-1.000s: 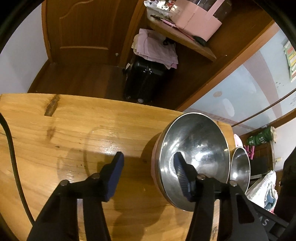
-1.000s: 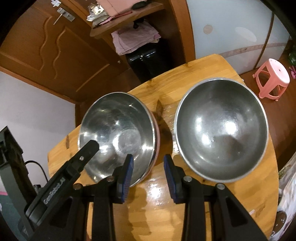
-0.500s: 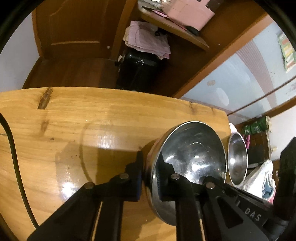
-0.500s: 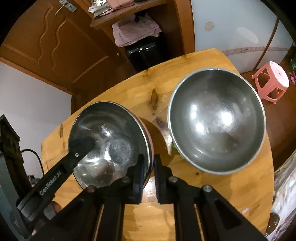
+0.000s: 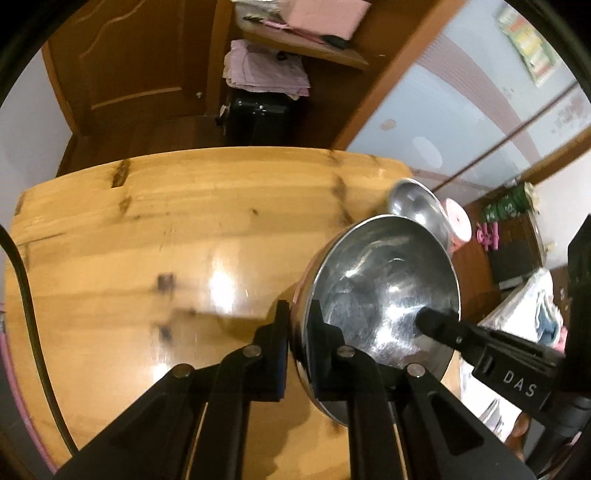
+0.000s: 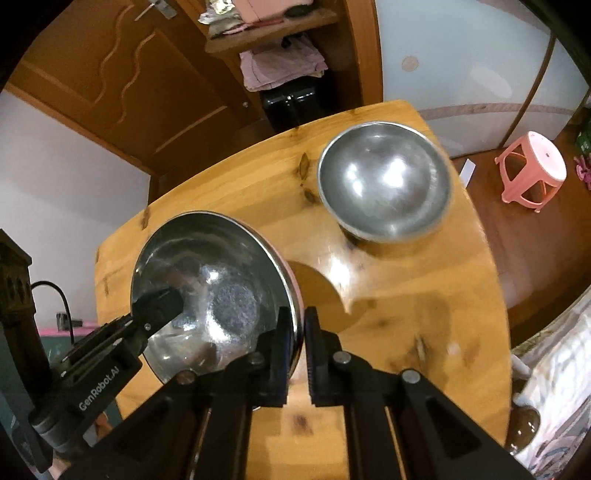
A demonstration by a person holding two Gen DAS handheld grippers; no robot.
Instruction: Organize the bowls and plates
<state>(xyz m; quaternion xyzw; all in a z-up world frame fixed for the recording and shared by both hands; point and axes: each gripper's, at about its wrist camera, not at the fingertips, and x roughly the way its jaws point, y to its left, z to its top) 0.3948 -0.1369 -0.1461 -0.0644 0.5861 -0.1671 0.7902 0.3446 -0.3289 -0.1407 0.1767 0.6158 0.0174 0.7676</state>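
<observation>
Left gripper (image 5: pixel 298 334): we see its jaws clamped on the left rim of the near bowl, one finger outside the wall, one inside; they have just been closing onto that rim.
Right gripper (image 6: pixel 299 341): we see its jaws clamped on the opposite rim of the same bowl, one finger inside, one outside; these too have just been closing, with the rim between them.
Near bowl (image 6: pixel 214 291): steel with a pinkish outer wall, held between both grippers above the desk and tilted; we see nothing inside it but the fingertips.
Writing: in the right wrist view we read "GenRobot.AI" on the left gripper's body; in the left wrist view we read "DAS" on the right gripper's body.
Desk (image 6: pixel 406 295): wooden, glossy, with dark knots; the near bowl's shadow falls on it.
Cable (image 5: pixel 27 295): black, running along the desk's left edge.
Far bowl (image 6: pixel 384 184): steel, upright on the desk near its far right corner, well apart from the near bowl; empty.
Stool (image 6: pixel 532 171): pink plastic, on the floor beyond the desk's right edge.
Black case (image 5: pixel 258 118): on the floor beyond the desk, with folded pink cloth (image 5: pixel 266 72) on top.
Shelf (image 6: pixel 269 33): wooden, above the cloth, carrying pink items we cannot identify.
</observation>
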